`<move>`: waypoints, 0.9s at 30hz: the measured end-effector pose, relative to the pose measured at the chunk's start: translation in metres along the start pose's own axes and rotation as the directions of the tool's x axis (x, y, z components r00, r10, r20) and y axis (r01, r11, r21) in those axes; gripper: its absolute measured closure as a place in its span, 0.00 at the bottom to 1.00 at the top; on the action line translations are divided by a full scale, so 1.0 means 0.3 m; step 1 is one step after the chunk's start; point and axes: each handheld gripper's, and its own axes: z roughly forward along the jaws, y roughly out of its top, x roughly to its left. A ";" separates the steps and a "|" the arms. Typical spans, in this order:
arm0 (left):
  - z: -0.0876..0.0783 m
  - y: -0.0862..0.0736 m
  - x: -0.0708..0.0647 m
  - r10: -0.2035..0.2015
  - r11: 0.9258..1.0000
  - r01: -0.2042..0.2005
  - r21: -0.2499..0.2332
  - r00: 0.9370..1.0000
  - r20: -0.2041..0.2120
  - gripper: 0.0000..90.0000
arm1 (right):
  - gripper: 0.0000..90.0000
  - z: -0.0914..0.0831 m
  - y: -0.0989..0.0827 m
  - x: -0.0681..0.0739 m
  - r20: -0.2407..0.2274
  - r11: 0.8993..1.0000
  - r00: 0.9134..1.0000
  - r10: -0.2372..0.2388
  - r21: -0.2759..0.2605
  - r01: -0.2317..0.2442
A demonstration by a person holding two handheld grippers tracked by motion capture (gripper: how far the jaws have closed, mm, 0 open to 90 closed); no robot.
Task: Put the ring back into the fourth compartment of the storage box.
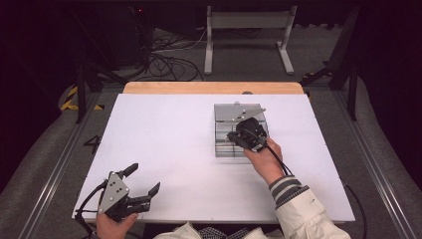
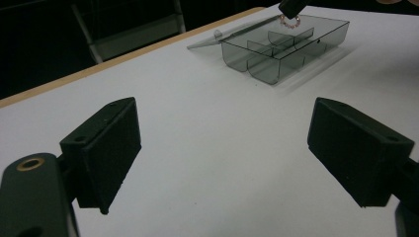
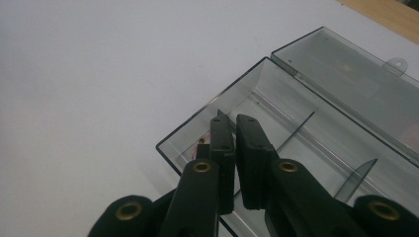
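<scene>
A clear grey compartment box (image 1: pixel 217 144) lies open on the white table (image 1: pixel 164 129), its lid (image 1: pixel 239 110) folded back at the far side. My right gripper (image 1: pixel 231 135) hangs over the box's near-left compartment, shut on a small pink beaded ring (image 2: pixel 289 20). In the right gripper view the ring (image 3: pixel 202 144) peeks out beside the closed jaws of the right gripper (image 3: pixel 232 118), above the box (image 3: pixel 212 101) and its lid (image 3: pixel 346 74). My left gripper (image 1: pixel 145 178) rests near the table's front left edge, open, with bare table between its jaws (image 2: pixel 222 143).
The box (image 2: pixel 276 64) has thin dividers forming several compartments. A wooden strip (image 1: pixel 214 87) runs along the table's far edge. Cables and a metal stand (image 1: pixel 246 30) sit on the floor beyond. Bare white table lies between the two grippers.
</scene>
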 end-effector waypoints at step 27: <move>0.000 0.001 -0.001 0.006 1.000 -0.006 0.003 1.000 0.006 0.15 | 0.96 0.109 0.004 -0.021 0.020 0.998 1.000 0.020 0.066 -0.022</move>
